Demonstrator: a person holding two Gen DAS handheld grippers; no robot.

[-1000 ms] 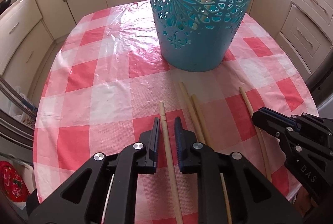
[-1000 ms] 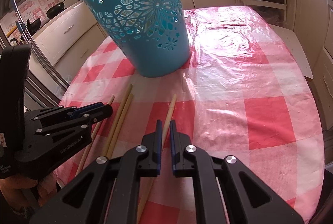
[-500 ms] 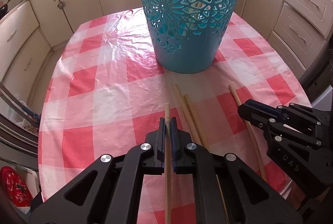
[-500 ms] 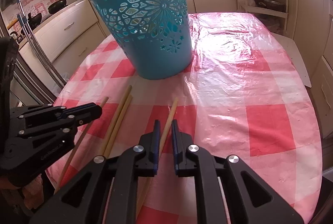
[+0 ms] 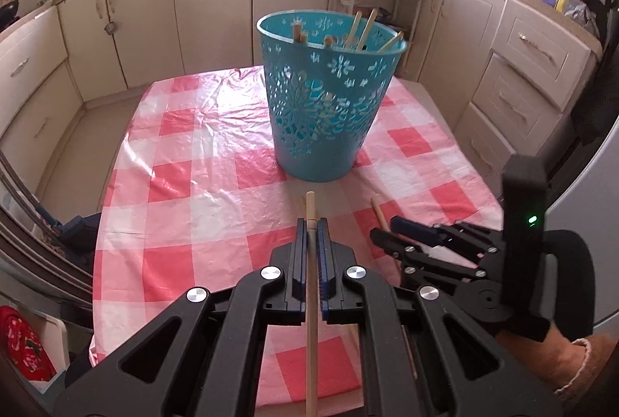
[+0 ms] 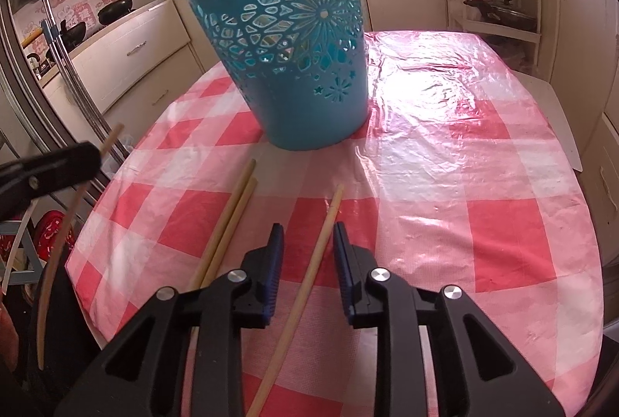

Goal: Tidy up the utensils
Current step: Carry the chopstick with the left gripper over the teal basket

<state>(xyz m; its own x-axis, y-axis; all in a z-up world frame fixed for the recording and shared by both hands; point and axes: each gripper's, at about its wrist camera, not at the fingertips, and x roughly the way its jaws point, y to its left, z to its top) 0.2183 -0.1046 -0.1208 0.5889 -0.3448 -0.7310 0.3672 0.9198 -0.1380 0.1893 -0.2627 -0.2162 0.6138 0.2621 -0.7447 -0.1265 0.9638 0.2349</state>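
Observation:
In the left wrist view my left gripper [image 5: 311, 223] is shut on a wooden chopstick [image 5: 311, 339] and holds it up off the table, pointing at the teal cut-out basket [image 5: 329, 115]. Several chopsticks stand in that basket. My right gripper [image 6: 307, 225] sits low over the cloth with its jaws opening. Between them lies a chopstick [image 6: 329, 219] that neither pad touches. A pair of chopsticks [image 6: 236, 204] lies just to its left. The right wrist view shows the left gripper [image 6: 93, 155] at the left edge with its chopstick [image 6: 58, 254] hanging below.
The red and white checked table [image 5: 174, 184] has a glossy plastic cover. Its near and left edges are close to both grippers. Cream kitchen cabinets [image 5: 209, 10] ring the table. A person's hand [image 5: 561, 359] holds the right gripper's handle.
My left gripper shut on the chopstick and rose with it, so the basket's rim now shows. The right gripper's jaws have spread apart around the chopstick that lies on the cloth.

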